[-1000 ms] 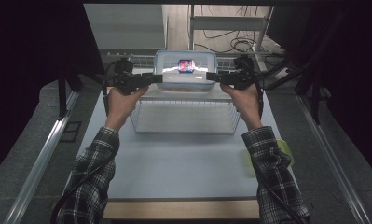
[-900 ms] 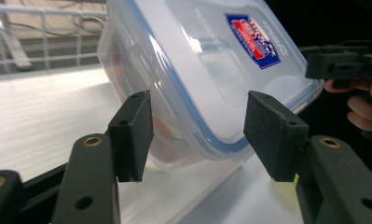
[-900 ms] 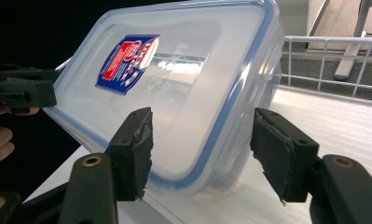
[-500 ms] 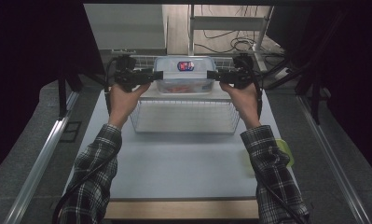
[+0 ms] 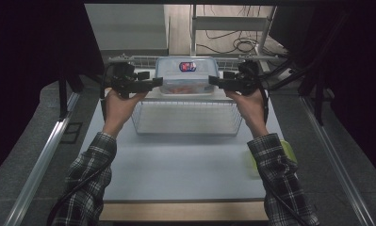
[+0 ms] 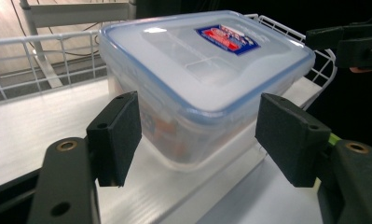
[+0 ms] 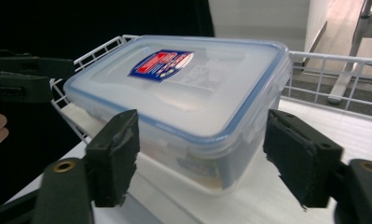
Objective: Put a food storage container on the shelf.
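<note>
Grey table (image 5: 185,165); dark room; lidded box (image 5: 186,75); 2 grippers, left (image 5: 158,83), right (image 5: 212,81), jaws just widening, apart.

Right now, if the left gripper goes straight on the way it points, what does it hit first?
Most likely the lidded plastic container: its near end lies straight ahead of the left gripper, between the open jaws, whose pads stand clear of it. Exact gap is unclear.

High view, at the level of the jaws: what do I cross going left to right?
left gripper → lidded plastic container → right gripper. Both sets of jaws have just been opening and stand clear of the container's ends.
</note>
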Tool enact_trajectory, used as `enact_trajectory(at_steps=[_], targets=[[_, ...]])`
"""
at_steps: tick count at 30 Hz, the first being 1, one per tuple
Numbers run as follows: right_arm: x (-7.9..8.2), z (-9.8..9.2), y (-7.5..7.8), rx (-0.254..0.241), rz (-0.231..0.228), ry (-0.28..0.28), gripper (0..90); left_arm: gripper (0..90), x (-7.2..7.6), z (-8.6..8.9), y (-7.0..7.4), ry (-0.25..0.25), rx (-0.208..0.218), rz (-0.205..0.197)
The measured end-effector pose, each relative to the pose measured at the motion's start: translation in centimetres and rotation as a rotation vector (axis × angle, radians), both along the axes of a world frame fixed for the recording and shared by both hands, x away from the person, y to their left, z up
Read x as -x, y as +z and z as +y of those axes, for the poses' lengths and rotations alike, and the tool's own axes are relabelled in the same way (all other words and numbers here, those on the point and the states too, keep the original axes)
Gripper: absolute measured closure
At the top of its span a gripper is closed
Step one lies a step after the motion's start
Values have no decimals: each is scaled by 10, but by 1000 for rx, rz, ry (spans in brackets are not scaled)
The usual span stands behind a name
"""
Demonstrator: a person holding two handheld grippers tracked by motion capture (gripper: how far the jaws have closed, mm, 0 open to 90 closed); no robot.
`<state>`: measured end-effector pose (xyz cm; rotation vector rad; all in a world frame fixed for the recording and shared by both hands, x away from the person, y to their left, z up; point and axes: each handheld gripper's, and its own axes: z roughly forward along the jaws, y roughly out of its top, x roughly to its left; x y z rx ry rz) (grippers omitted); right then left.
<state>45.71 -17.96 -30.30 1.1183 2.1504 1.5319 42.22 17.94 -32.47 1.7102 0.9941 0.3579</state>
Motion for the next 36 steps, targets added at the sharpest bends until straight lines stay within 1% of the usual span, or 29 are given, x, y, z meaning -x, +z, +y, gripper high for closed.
enact_trajectory(at_steps=[4,6,9,10,11,14,19,21,24,26,28,31,36], targets=[[8,-2,-4,17,-22,16,217,279,8,1,-5,-16,1,-4],[11,-2,-6,30,-30,12,195,262,12,0,-7,-26,-15,-5],[17,-3,-10,42,-35,23,173,227,18,-2,-12,-45,-49,-5],[18,-3,-11,47,-39,23,165,222,21,-3,-14,-47,-62,-8],[21,-4,-13,48,-42,29,157,204,22,-4,-16,-46,-67,-7],[25,-4,-16,50,-45,38,131,187,27,-6,-22,-58,-73,9],[33,-5,-22,62,-56,49,94,121,37,-9,-29,-80,-80,15],[37,-6,-25,73,-67,53,88,99,43,-10,-32,-98,-86,11],[43,-8,-29,92,-82,57,80,87,53,-13,-35,-125,-84,5],[48,-9,-31,102,-88,65,73,80,59,-15,-36,-126,-91,-3],[52,-10,-33,104,-93,67,69,71,65,-16,-39,-137,-98,-10],[58,-11,-37,107,-108,79,58,56,73,-19,-44,-139,-120,-32],[70,-10,-48,134,-117,97,51,41,85,-21,-53,-144,-136,-45]])
